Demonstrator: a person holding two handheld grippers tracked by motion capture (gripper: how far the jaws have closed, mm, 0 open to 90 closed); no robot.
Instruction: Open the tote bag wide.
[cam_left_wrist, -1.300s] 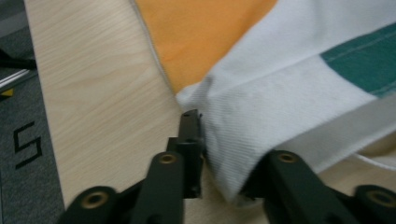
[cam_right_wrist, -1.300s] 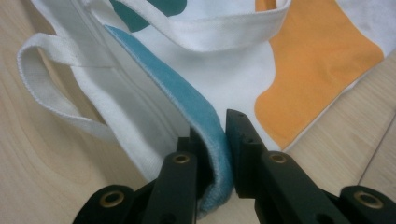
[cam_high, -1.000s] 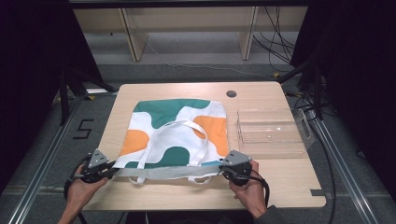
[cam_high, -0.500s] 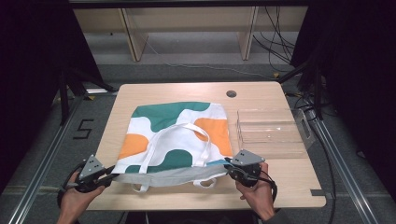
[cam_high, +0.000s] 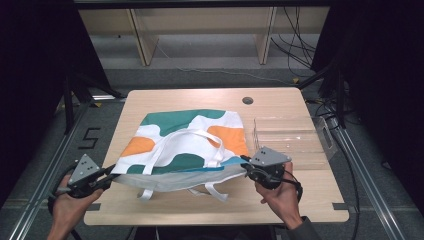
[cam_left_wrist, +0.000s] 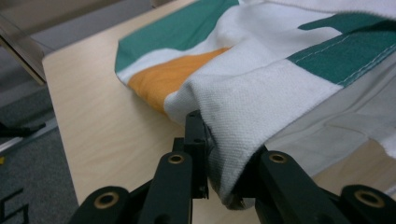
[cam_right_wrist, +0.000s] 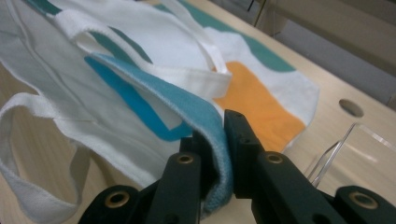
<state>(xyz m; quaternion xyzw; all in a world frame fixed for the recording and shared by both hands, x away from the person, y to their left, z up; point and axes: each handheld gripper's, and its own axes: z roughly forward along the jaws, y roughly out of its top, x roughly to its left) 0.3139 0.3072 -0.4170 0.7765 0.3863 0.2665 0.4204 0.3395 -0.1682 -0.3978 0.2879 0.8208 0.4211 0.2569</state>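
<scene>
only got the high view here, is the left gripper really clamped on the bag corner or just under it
Observer: Clamped. In the left gripper view the left gripper pinches a white fold of the tote bag between its jaws.
Operator: and the right one
Observer: In the right gripper view the right gripper is shut on the bag's blue edge.
Operator: anything close to the right jaws
Observer: The clear acrylic tray stands just beside them, apart from the jaws.
</scene>
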